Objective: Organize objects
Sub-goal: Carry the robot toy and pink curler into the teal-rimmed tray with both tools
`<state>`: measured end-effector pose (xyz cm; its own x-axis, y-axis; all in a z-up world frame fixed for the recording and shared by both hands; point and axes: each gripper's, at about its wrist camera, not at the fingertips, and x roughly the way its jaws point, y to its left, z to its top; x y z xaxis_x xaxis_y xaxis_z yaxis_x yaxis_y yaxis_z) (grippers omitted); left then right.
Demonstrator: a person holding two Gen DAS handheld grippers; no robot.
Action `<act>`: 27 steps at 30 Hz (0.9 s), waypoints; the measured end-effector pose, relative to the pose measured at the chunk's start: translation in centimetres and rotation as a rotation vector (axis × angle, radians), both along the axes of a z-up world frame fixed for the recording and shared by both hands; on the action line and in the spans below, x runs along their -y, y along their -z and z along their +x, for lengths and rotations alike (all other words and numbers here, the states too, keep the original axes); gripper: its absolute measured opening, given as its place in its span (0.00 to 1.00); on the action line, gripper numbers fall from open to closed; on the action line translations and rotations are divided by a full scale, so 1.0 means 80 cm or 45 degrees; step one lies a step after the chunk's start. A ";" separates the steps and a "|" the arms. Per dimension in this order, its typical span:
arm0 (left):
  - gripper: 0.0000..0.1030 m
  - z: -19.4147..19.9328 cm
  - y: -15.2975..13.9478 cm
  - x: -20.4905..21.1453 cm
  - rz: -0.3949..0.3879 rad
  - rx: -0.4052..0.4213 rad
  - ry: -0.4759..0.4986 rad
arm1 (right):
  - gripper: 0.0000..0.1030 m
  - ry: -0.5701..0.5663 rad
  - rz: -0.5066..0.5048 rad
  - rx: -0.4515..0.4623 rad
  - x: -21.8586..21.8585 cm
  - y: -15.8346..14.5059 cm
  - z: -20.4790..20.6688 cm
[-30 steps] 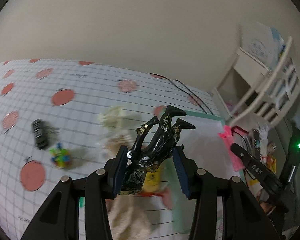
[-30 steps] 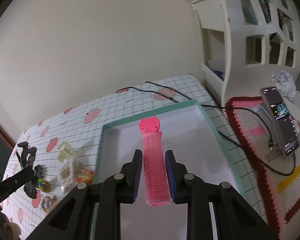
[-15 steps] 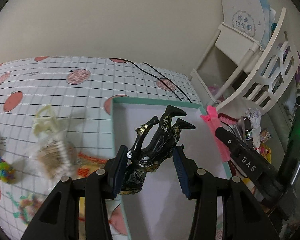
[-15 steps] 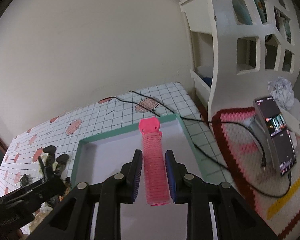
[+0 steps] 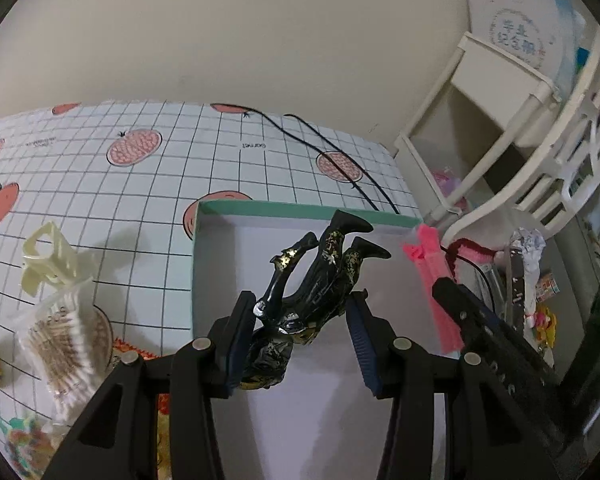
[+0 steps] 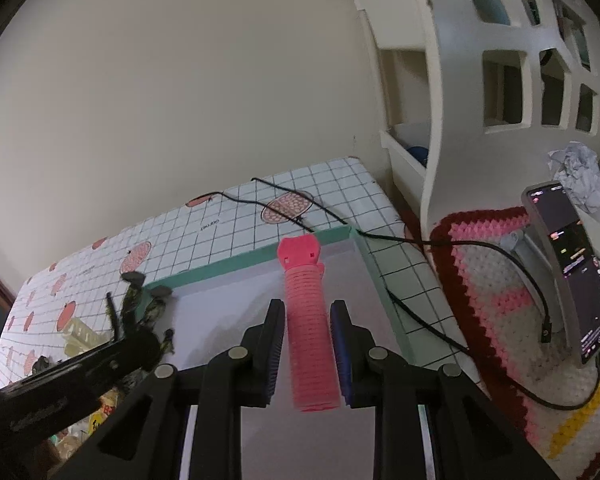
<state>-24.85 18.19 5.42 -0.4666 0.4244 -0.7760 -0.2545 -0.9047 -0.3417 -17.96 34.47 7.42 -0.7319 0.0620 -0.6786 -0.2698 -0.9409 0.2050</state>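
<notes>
Over the tray (image 5: 300, 213), the left claw (image 5: 300, 342) grips a black figurine (image 5: 316, 284); the right claw (image 6: 308, 354) clamps a pink roller (image 6: 306, 320). A cream clip (image 5: 48, 256) lies left of the tray, a cable (image 5: 340, 168) behind.

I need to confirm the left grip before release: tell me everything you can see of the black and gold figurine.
The glossy black figurine with gold markings, seemingly plastic, is clamped head-down in the left gripper. Its booted legs and one arm point up and away. It hangs above the white floor of the teal-rimmed tray, touching only the blue pads.
</notes>
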 end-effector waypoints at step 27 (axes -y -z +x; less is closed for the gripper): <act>0.47 -0.019 0.022 -0.015 -0.014 0.105 -0.050 | 0.26 -0.014 -0.012 0.096 0.000 0.019 -0.016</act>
<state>-26.37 19.38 3.66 -0.4169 0.3986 -0.8169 -0.1904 -0.9171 -0.3503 -19.28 34.49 5.92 -0.6795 0.0476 -0.7321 -0.2747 -0.9418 0.1937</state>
